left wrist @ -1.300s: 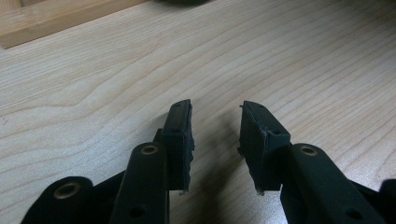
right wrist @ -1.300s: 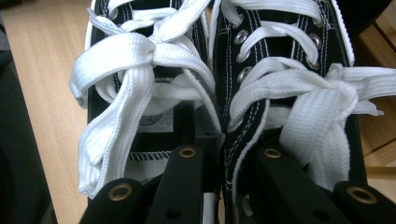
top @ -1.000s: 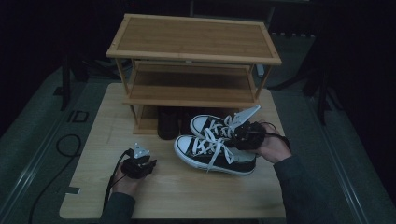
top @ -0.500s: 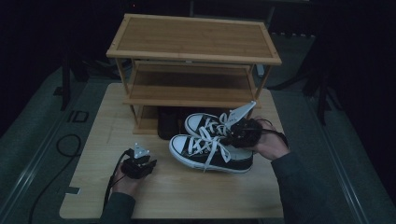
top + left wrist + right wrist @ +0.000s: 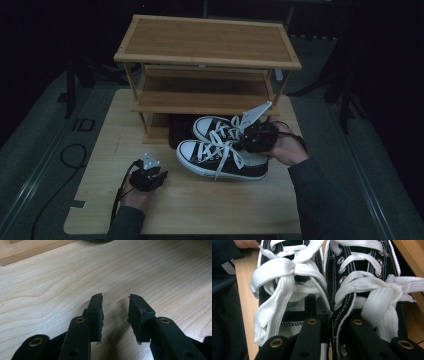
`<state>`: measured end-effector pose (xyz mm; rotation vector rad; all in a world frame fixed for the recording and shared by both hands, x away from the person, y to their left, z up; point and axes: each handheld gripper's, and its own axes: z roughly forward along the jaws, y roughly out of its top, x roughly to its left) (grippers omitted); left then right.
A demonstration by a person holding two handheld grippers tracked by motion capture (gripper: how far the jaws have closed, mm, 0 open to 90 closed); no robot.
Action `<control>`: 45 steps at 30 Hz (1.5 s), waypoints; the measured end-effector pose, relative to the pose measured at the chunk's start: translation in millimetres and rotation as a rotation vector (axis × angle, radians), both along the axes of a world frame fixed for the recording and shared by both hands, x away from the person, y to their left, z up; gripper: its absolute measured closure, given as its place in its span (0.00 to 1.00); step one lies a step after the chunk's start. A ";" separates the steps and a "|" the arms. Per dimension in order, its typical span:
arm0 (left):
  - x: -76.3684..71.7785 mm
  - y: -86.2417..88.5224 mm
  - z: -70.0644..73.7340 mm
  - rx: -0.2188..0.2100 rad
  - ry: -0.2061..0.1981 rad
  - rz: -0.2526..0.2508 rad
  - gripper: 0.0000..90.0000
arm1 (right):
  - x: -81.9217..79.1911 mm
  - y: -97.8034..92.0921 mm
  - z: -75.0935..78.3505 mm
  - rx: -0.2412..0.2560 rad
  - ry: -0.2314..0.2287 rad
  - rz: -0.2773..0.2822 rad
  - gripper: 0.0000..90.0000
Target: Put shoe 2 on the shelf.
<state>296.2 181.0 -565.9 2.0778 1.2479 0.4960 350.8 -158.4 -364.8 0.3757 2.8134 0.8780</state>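
Pair of sneakers (image 5: 222, 150) and right tool (image 5: 252, 137), now farther left, nearer the shelf (image 5: 207, 62).

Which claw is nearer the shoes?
Right. The right claw grips the shoes at their openings; the left claw rests open on the table, apart from them.

A dim recording room rather than a home — a pale wooden table (image 5: 200, 205) stands alone on grey floor (image 5: 45, 145), cables (image 5: 65, 155) trail across it, dark stands (image 5: 345, 95) ring the table, and a bamboo shoe rack (image 5: 207, 47) serves as a prop.
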 end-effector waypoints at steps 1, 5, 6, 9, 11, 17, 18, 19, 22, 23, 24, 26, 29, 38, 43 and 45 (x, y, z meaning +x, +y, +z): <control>0.0 0.0 0.0 0.000 0.000 0.000 0.71 | 0.0 0.0 0.0 0.000 0.000 0.000 0.95; 0.2 0.8 0.0 -0.002 0.000 -0.002 0.71 | 1.3 1.7 5.7 -0.004 -0.016 0.013 0.95; 0.2 0.9 0.1 -0.004 0.002 -0.002 0.71 | 2.8 1.8 9.1 -0.002 -0.014 0.013 0.95; 0.2 0.8 0.0 -0.004 0.001 -0.002 0.71 | 3.8 2.0 12.7 0.007 -0.014 0.011 0.95; 0.3 1.1 0.0 -0.004 0.002 -0.003 0.71 | 6.0 1.9 17.2 0.018 -0.018 0.014 0.95; 0.2 0.9 0.0 -0.003 0.001 -0.002 0.71 | 10.1 1.4 30.0 0.052 -0.024 0.012 0.95; 0.2 1.0 0.0 -0.004 0.001 -0.001 0.71 | 10.8 1.0 32.3 0.059 -0.025 0.012 0.95; 0.2 0.9 0.0 -0.005 0.001 -0.001 0.71 | 11.3 0.9 34.5 0.063 -0.027 0.010 0.95; 0.1 0.7 0.0 -0.003 0.001 -0.002 0.71 | 14.6 1.6 40.5 0.069 -0.028 0.002 0.95; 0.1 0.6 0.0 -0.002 0.001 -0.002 0.71 | 16.4 2.0 42.3 0.069 -0.030 -0.001 0.95; 0.1 0.6 0.0 -0.002 0.001 -0.002 0.71 | 18.0 2.9 43.6 0.067 -0.032 -0.012 0.95; 0.1 0.7 0.0 -0.003 0.001 0.000 0.71 | 22.6 4.1 45.4 0.071 -0.029 -0.035 0.95; 0.3 1.1 0.0 -0.004 0.002 -0.003 0.71 | 30.8 5.3 46.3 0.081 -0.027 -0.070 0.95; 0.1 1.0 0.1 0.001 0.001 -0.005 0.71 | 48.1 11.5 48.1 0.108 -0.039 -0.190 0.95; 0.2 1.2 0.2 0.001 0.001 -0.006 0.71 | 55.1 16.9 49.9 0.117 -0.047 -0.255 0.95; -0.1 1.3 0.1 -0.001 0.002 -0.005 0.71 | 57.8 20.4 50.1 0.108 -0.059 -0.286 0.95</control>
